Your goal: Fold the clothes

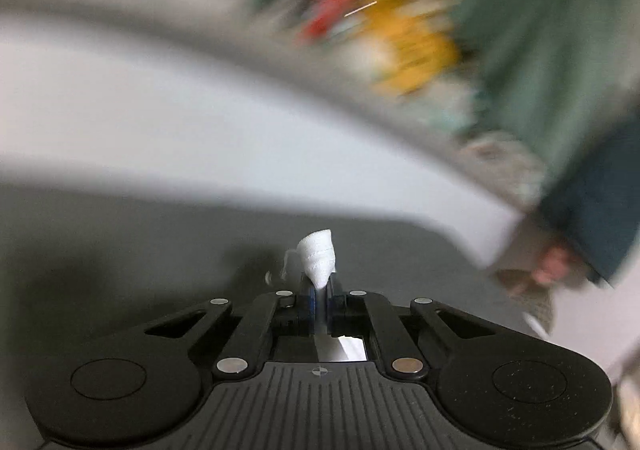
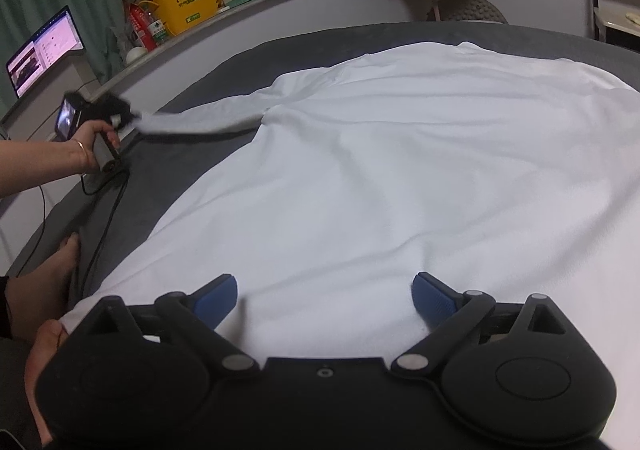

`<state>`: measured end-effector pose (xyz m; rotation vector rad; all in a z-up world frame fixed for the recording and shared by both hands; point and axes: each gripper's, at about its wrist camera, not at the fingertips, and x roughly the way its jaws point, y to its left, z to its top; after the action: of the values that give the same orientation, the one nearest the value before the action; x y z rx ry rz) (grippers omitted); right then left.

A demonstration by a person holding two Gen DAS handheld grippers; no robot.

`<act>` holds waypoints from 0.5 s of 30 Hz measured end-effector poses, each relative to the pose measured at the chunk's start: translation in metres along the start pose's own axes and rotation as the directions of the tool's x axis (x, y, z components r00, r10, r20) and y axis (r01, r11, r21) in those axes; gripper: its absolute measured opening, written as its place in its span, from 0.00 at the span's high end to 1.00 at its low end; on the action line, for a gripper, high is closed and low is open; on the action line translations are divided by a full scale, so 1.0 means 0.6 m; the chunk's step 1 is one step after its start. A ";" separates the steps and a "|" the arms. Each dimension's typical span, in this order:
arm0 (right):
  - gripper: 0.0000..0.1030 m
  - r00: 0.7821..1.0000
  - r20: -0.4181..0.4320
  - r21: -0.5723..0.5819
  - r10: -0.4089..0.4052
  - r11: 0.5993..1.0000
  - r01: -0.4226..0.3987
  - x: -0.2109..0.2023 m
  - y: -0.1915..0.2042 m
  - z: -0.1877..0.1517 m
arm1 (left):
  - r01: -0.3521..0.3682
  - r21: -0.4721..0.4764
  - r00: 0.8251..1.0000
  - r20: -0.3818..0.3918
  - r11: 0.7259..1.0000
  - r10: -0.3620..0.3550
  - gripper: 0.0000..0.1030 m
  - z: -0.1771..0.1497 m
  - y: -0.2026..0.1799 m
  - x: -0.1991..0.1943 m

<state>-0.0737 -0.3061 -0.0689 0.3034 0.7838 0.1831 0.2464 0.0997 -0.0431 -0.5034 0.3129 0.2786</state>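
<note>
- Your left gripper (image 1: 319,290) is clamped shut on a small tuft of white cloth, which pokes up between the blue pads (image 1: 310,300). In the right wrist view that cloth reads as the end of a sleeve (image 2: 192,122) of the white shirt (image 2: 380,178), drawn out toward the left edge of the bed.
- Your right gripper (image 2: 324,292) hangs over the shirt's near hem with its jaws spread wide, the blue pads (image 2: 218,296) apart and nothing pinched between them.
- The shirt lies spread flat on the dark grey bed cover (image 2: 240,62), body mostly smooth with a few soft creases; the far sleeve area is hard to make out.
- Judging by this, you are at the very start: no fold shows in the body yet, and the sleeve is only picked up, not laid over.
- Left to do, likely: bring that sleeve across the body, do the other side, then fold the length up from the hem.
- The left wrist view is heavily blurred, so nothing beyond the grip can be read there.
</note>
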 end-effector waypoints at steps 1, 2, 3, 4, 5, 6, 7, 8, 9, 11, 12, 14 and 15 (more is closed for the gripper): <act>0.08 1.000 0.000 0.000 0.000 1.000 0.000 0.000 0.000 0.000 | 0.035 0.067 0.999 0.034 0.997 -0.038 0.96 0.010 -0.014 0.003; 0.08 1.000 -0.001 0.000 0.000 1.000 0.000 0.000 -0.001 0.000 | 0.056 0.122 0.997 0.054 0.991 -0.063 0.96 0.018 -0.025 0.006; 0.08 1.000 -0.001 0.000 0.001 1.000 -0.001 0.000 -0.001 0.001 | 0.024 0.122 0.999 0.026 0.992 -0.027 0.96 0.018 -0.021 0.013; 0.08 1.000 -0.002 0.000 0.001 1.000 -0.001 0.000 -0.001 0.001 | -0.009 0.123 1.000 -0.002 0.992 0.009 0.95 0.018 -0.017 0.020; 0.08 1.000 -0.002 0.001 0.001 1.000 -0.001 0.000 -0.001 0.001 | -0.041 0.125 0.999 -0.030 0.991 0.045 0.95 0.019 -0.013 0.027; 0.08 1.000 -0.003 0.001 0.001 1.000 -0.001 0.000 -0.002 0.001 | -0.073 0.128 0.995 -0.058 0.989 0.081 0.95 0.019 -0.009 0.033; 0.08 1.000 -0.003 0.001 0.001 1.000 -0.001 -0.001 -0.002 0.002 | -0.106 0.132 0.989 -0.086 0.986 0.117 0.95 0.019 -0.005 0.040; 0.07 1.000 -0.003 0.001 0.002 1.000 -0.002 -0.001 -0.002 0.002 | -0.140 0.129 0.981 -0.118 0.982 0.155 0.95 0.018 0.000 0.047; 0.07 1.000 -0.004 0.001 0.002 1.000 -0.002 -0.001 -0.003 0.002 | -0.179 0.092 0.968 -0.162 0.979 0.192 0.95 0.011 0.009 0.051; 0.07 1.000 -0.005 0.001 0.003 1.000 -0.003 -0.001 -0.003 0.003 | -0.208 0.019 0.962 -0.179 0.978 0.208 0.95 -0.002 0.025 0.046; 0.07 1.000 -0.005 0.001 0.003 1.000 -0.003 -0.001 -0.003 0.003 | -0.214 0.014 0.960 -0.184 0.977 0.212 0.95 0.003 0.022 0.047; 0.07 1.000 -0.007 0.001 0.003 1.000 -0.003 -0.001 -0.003 0.004 | -0.220 0.015 0.954 -0.206 0.975 0.218 0.95 0.015 0.021 0.053; 0.07 1.000 -0.008 0.001 0.002 1.000 -0.002 -0.001 -0.003 0.004 | -0.221 0.011 0.950 -0.223 0.975 0.218 0.95 0.022 0.024 0.057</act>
<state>-0.0725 -0.3085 -0.0672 0.3051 0.7911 0.1859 0.2760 0.1246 -0.0505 -0.5152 0.5886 0.4423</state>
